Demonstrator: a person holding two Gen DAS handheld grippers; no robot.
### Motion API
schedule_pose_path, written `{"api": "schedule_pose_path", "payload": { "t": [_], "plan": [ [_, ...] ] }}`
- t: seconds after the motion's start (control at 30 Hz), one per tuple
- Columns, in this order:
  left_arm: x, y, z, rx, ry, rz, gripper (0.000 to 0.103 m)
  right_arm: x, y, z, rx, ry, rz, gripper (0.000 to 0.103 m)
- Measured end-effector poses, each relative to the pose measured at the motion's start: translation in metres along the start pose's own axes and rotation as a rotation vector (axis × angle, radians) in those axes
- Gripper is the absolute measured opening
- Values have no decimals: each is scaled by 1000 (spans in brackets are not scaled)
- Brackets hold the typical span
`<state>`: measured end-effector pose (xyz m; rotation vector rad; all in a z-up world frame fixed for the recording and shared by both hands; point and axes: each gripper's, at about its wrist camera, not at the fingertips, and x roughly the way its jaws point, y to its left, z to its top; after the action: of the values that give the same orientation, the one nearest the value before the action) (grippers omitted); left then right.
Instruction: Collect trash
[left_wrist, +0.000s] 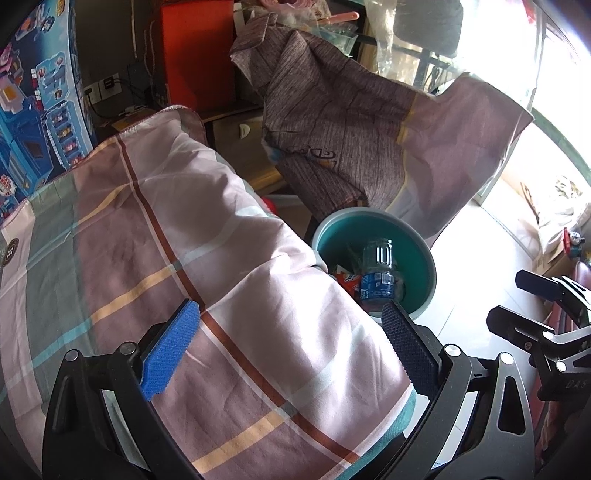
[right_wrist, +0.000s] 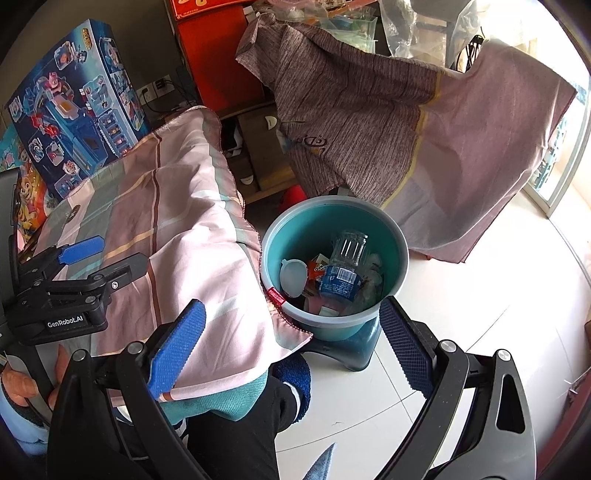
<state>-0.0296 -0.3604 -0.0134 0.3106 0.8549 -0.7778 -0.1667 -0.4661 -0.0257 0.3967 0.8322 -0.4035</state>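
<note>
While the plaid cloth (left_wrist: 192, 266) covers the surface on the left, the left tool (left_wrist: 291, 347) hangs above it with its jaws spread wide and nothing between them. The right tool (right_wrist: 291, 343) is likewise spread and empty, held over the cloth's hanging corner and the near rim of the teal bin (right_wrist: 395, 236). The bin stands on the white tiled floor (right_wrist: 480, 314), just beside the draped surface and touching the cloth's edge. Inside it lies the collected trash: a clear plastic bottle (right_wrist: 343, 266) with a blue label, tilted with its base up, a pale round lid (right_wrist: 293, 275) beside it, and crumpled wrappers (right_wrist: 319, 264) underneath. Behind the bin a brown striped cloth (right_wrist: 369, 110) hangs over furniture. A blue toy box (right_wrist: 77, 107) stands at the far left.
</note>
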Motion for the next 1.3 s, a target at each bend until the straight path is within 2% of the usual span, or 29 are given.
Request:
{"api": "schedule_pose_path", "payload": {
  "t": [0.13, 0.4, 0.8, 1.3],
  "plan": [
    [-1, -1, -2, 8, -23, 23, 99, 5, 0, 0, 2, 12, -3, 91],
    [5, 3, -2, 6, -15, 33, 99, 13, 1, 3, -1, 24, -4, 91],
    [7, 5, -3, 19, -30, 88, 99, 25, -1, 5, 7, 40, -3, 91],
    [14, 15, -3, 5, -17, 109, 99, 37, -3, 10, 8, 61, -6, 91]
  ]
}}
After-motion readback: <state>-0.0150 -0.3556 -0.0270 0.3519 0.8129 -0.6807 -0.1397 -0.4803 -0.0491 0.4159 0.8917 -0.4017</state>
